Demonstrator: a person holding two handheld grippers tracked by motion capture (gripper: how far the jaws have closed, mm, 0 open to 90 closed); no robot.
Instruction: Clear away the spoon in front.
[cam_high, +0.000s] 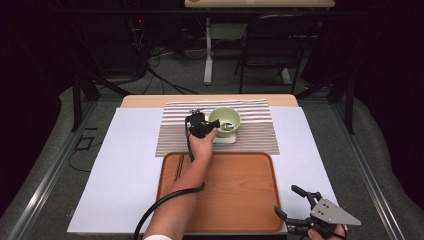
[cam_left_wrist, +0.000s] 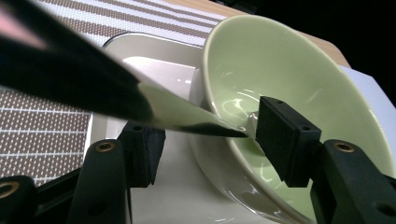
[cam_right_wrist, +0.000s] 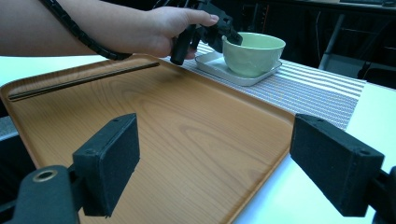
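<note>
The left gripper (cam_high: 212, 123) is reaching over the striped mat (cam_high: 260, 135) and straddling the near wall of the green bowl (cam_high: 224, 121), one pad (cam_left_wrist: 285, 140) sitting inside the bowl and the other (cam_left_wrist: 142, 156) outside it; the jaws are standing apart and the pads are not yet pressing on the wall, so nothing is being held. The bowl is standing upright on a small white dish (cam_high: 229, 138) at the middle of the mat, just beyond the wooden tray (cam_high: 240, 195). To do this step well, the jaws should be settling lower over the rim before closing, so the pads are gripping the wall squarely rather than the lip, and the closing should be gentle, since the glazed wall is curving and could be slipping or tipping the bowl off its dish. Inside the bowl something pale or shiny is lying at the bottom, possibly a spoon or only a reflection; the left gripper view is too blurred to tell. The tray is carrying a pair of dark chopsticks (cam_high: 178, 165) along its left edge. The right gripper (cam_high: 297, 207) is hovering wide open and empty by the tray's near right corner
</note>
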